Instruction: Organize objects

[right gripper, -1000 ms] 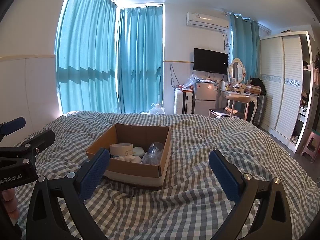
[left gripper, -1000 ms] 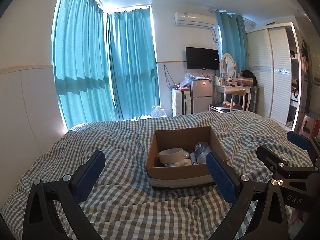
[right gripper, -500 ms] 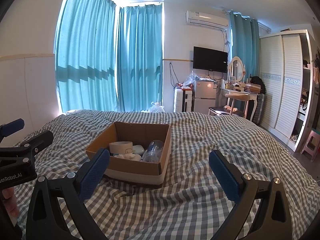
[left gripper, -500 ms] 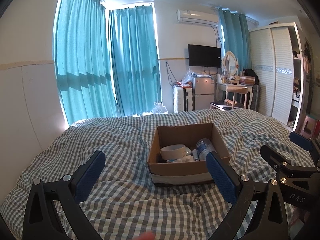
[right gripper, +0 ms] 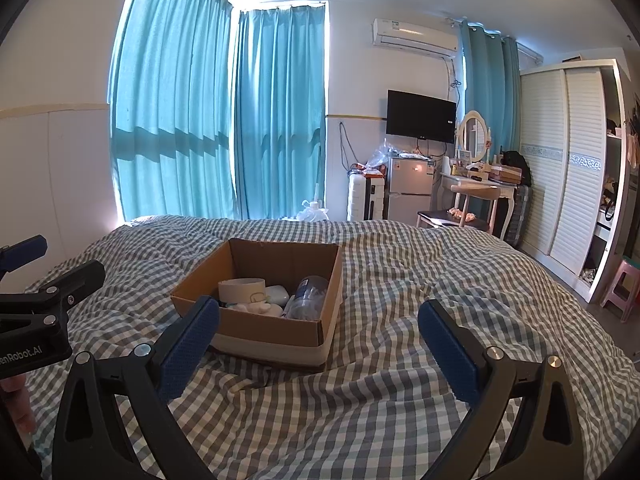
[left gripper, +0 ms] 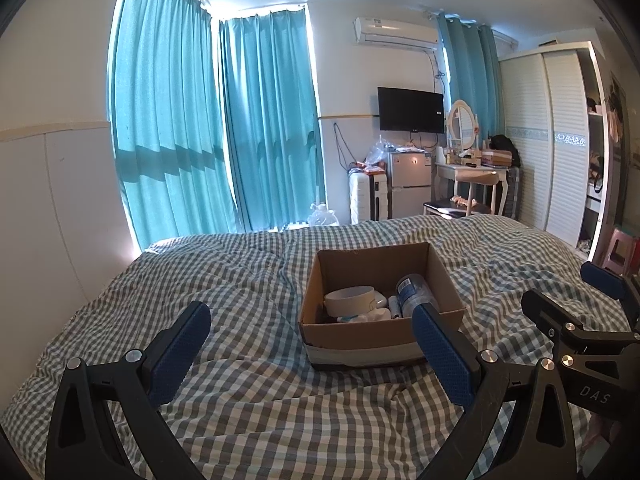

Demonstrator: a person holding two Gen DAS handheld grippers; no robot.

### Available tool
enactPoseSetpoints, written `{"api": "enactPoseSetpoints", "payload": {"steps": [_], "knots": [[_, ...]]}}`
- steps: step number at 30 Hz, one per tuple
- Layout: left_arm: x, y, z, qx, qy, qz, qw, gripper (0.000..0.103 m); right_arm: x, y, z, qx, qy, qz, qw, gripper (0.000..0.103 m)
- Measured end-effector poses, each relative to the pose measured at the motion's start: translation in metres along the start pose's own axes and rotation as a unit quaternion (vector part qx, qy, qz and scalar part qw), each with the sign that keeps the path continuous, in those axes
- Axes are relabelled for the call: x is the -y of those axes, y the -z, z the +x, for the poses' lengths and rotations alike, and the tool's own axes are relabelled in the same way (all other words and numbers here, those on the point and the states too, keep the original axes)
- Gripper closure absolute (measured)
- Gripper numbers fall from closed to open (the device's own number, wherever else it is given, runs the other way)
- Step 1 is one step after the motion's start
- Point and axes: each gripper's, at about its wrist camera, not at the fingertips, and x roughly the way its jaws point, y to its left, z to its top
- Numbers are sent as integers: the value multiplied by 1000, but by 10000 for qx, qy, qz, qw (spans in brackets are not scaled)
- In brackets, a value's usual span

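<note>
Holding both grippers wide apart and empty above the checked bedspread (left gripper: 248, 280), I see the cardboard box (left gripper: 360, 338) sitting just ahead of my left gripper (left gripper: 310, 344), toward its right finger. From my right gripper (right gripper: 318, 340), the box (right gripper: 276, 334) lies ahead-left. Inside, a tape roll (left gripper: 349, 300) stands with its hole upward, and a clear bottle (left gripper: 412, 294) lies pointing toward the far wall.

Teal curtains (left gripper: 216, 128), wall television (left gripper: 411, 109), small fridge (right gripper: 409, 188), white wardrobe (left gripper: 552, 140), pink stool (right gripper: 620, 284).
</note>
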Motion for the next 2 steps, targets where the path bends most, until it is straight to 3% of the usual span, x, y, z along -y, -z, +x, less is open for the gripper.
{"api": "enactPoseSetpoints", "payload": {"steps": [2], "knots": [[0, 1, 0, 9, -36, 6, 10000, 0, 0, 0, 0, 1, 7, -4, 10000, 3]]}}
